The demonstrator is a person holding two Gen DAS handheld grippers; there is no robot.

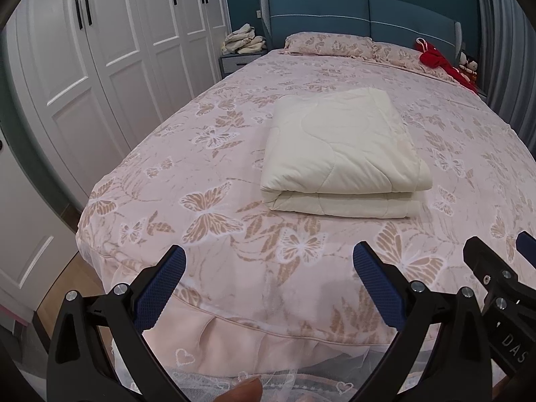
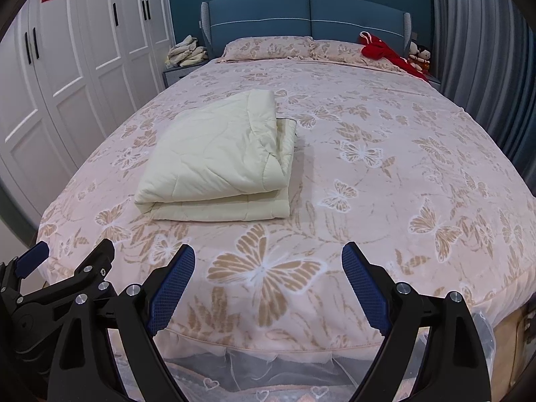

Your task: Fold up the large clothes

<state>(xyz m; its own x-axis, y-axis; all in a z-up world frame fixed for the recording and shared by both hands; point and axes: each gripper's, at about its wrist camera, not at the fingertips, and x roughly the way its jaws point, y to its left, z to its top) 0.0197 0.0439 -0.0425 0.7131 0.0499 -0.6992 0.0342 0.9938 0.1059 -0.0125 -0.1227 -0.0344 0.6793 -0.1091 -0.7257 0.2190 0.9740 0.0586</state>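
Bed [image 2: 385, 174], folded quilt [image 2: 214, 164] left of centre

A home bedroom: made bed [image 2: 368, 174], padded headboard [image 2: 301, 13], white wardrobes [image 1: 110, 50].

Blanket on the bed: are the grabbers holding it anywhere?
No. Nothing is held. The left gripper and right gripper are both open and empty, apart from the folded cream blanket.

cream quilt [image 1: 341, 147] | folded, flat | mid-bed, left of centre
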